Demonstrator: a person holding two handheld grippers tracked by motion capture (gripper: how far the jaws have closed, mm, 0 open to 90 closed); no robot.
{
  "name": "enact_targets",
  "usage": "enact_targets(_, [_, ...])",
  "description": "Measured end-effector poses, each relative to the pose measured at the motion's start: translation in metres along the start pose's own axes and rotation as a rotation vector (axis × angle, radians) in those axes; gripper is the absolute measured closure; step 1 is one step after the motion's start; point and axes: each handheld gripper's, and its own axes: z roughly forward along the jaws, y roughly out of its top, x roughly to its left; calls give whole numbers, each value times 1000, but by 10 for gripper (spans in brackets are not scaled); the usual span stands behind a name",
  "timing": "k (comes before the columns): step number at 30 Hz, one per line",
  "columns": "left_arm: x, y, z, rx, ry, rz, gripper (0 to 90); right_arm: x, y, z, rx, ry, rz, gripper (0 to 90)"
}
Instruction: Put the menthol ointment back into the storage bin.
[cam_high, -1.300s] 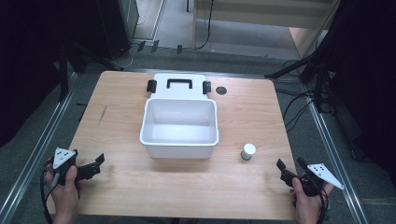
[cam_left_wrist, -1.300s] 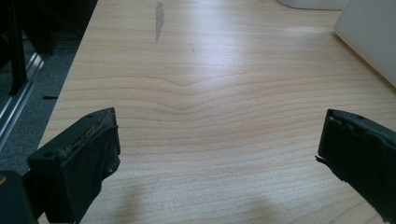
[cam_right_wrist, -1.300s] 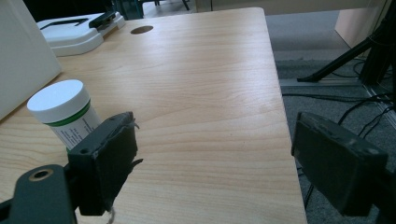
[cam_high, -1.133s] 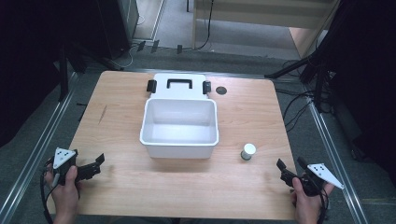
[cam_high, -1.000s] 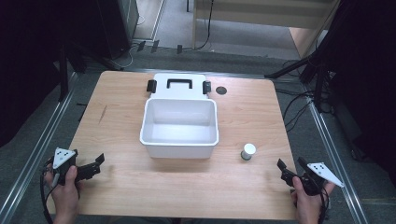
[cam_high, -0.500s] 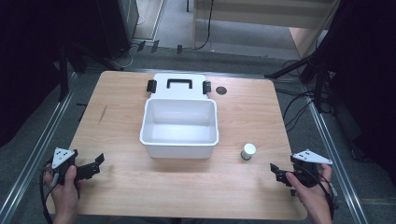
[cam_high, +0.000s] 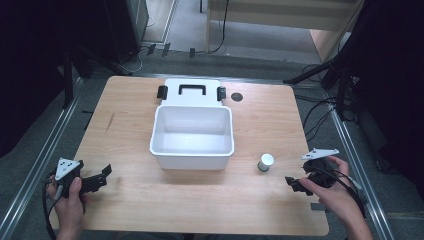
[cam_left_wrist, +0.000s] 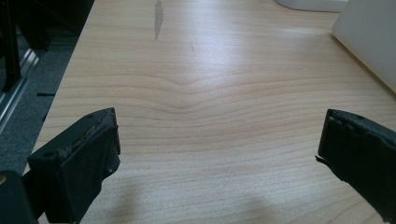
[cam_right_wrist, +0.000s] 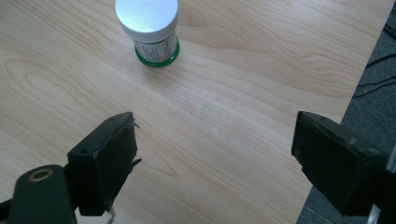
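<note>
While both grippers, left (cam_high: 102, 174) and right (cam_high: 291, 183), hold jaws spread wide, the tabletop (cam_high: 125, 125) bears one white bin (cam_high: 192, 131), one lid (cam_high: 190, 91), one small jar (cam_high: 265, 162).

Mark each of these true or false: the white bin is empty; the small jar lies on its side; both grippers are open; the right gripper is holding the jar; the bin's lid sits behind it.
1. The white bin is empty. True.
2. The small jar lies on its side. False: it stands upright.
3. The left gripper and right gripper are open. True.
4. The right gripper holds the jar. False: the jar stands apart, ahead of its jaws.
5. The lid lies behind the bin. True.
</note>
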Motion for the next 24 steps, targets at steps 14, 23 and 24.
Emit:
enact_targets(14, [1, 0, 0, -1, -10, -13, 0, 11, 33, 14, 207, 49, -101, 142])
enact_targets(23, [2, 0, 0, -2, -13, -18, 0, 21, 53, 20, 301, 75, -172, 142])
enact_targets(24, [2, 0, 0, -2, -13, -18, 0, 21, 53, 20, 301, 75, -172, 142])
